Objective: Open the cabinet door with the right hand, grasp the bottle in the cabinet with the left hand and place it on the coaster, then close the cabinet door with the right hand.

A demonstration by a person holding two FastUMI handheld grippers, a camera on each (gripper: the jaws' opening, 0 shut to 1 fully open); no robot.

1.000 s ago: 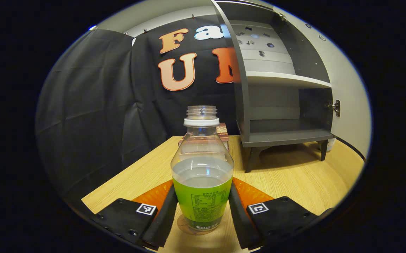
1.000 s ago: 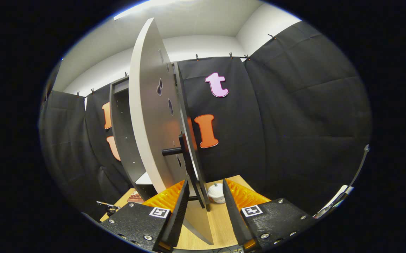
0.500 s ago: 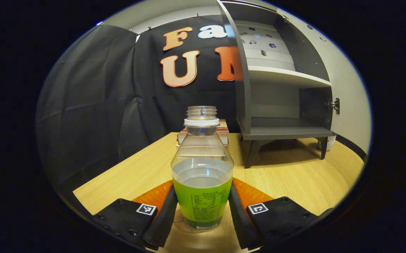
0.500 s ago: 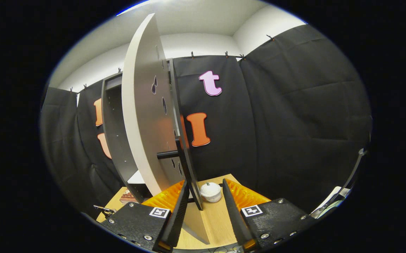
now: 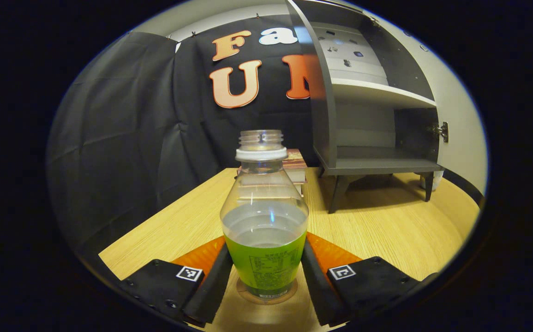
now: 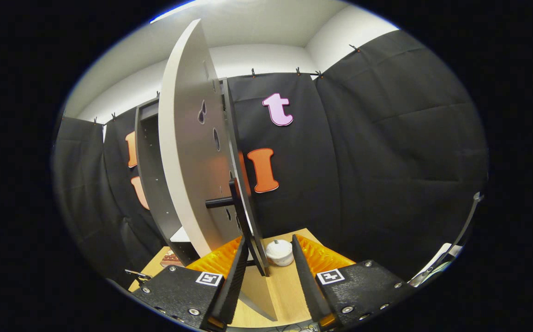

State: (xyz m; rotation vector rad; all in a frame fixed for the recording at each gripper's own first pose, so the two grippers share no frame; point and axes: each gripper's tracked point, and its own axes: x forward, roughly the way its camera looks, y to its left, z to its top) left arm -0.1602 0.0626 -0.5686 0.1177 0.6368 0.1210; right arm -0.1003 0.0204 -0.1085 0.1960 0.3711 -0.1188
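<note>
A capless clear bottle (image 5: 264,216) with a green label and some liquid stands upright between the fingers of my left gripper (image 5: 266,258), which is shut on its label. Its base sits over a round brown coaster (image 5: 247,296) on the wooden table. Beyond it to the right, the grey cabinet (image 5: 368,163) has its shelves bare. In the right gripper view the pale cabinet door (image 6: 188,152) stands open, edge-on. My right gripper (image 6: 268,242) is open, and the lower end of the door's black bar handle (image 6: 243,216) lies just inside its left finger.
A stack of books (image 5: 294,163) lies on the table (image 5: 386,230) behind the bottle, left of the cabinet's legs. A small white rounded object (image 6: 279,252) sits on the table beyond my right fingers. Black cloth walls close in the booth.
The bottle has come down and to the left, so the coaster is now centred under its base. My right gripper and the door have barely moved.
</note>
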